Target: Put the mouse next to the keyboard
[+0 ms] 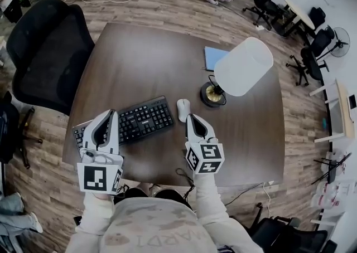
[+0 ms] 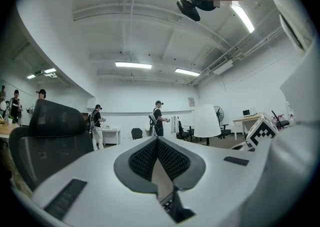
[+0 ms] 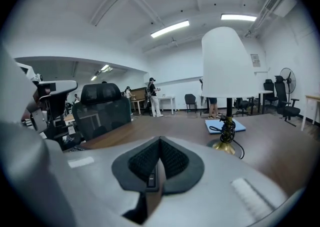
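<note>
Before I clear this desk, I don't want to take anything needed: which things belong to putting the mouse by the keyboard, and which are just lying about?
Belong to the job:
mouse
keyboard

Just lying about:
table lamp
blue pad
black office chair

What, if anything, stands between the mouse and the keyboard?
Nothing visible. The mouse already lies by the right end of the keyboard, only bare table between them. The right gripper, jaws together and empty, is close beside it.
</note>
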Demonstrator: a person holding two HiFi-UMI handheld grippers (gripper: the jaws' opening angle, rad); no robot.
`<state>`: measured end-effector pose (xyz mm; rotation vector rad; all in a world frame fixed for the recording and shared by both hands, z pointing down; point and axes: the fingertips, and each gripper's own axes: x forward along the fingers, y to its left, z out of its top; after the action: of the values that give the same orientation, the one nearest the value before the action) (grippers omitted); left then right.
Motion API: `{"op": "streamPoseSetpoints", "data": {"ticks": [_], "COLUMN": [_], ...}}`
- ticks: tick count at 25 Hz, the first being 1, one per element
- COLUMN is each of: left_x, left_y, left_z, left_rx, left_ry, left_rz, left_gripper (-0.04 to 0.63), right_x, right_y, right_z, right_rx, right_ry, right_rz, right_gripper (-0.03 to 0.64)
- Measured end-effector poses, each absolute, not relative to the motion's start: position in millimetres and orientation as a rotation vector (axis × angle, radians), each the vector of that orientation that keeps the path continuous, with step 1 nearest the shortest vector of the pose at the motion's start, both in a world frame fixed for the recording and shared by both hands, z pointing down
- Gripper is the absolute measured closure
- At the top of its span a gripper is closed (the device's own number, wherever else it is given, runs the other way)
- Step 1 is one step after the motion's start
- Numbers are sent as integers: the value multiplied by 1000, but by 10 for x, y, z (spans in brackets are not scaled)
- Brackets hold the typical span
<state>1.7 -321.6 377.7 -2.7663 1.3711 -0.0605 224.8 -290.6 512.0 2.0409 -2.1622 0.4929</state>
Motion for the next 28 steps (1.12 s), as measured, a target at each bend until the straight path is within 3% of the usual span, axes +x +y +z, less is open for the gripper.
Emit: {"op": "streamPoseSetpoints", "data": {"ticks": [28], "left_x": [-189], "left_y": [-2367], "left_z": [3465], "left_rx": [-2730], "left_ry": [1337], "left_rz": [4], "left_gripper": [589], "right_x": [1956], "right_y": [-1974], "right_z": [4198], "right_rx": [2133], "right_ry": [-2277], "right_rz": [264], "right_gripper": [607]}}
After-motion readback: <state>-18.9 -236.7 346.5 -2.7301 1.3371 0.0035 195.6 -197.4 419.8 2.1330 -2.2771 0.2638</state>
